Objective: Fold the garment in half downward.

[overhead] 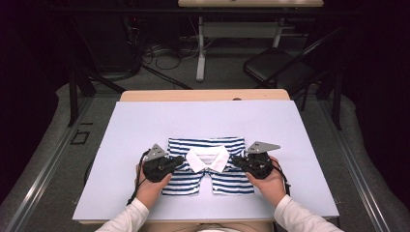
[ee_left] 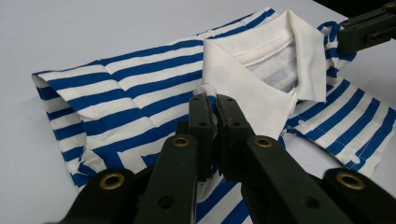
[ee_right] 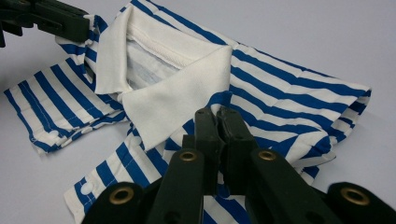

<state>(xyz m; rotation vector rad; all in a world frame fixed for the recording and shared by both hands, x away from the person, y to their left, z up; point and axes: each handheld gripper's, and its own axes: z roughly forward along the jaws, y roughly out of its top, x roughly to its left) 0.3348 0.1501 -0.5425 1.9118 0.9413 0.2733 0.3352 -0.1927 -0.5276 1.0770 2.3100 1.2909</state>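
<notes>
Striped shirt (overhead: 208, 166) lies crosswise, collar toward the person, both tools clamping it.

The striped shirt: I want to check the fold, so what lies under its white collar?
Under the white collar the striped shirt shows its inner neck seam and pale inside fabric. Deeper folded layers are covered. Each tool, left and right, pinches striped cloth beside it.

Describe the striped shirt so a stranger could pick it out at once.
Start at the pale blue table and look to its near middle, between the left hand-held gripper and the right hand-held gripper, each pinching its cloth. The folded shirt lies there: blue and white stripes with a plain white collar.
</notes>
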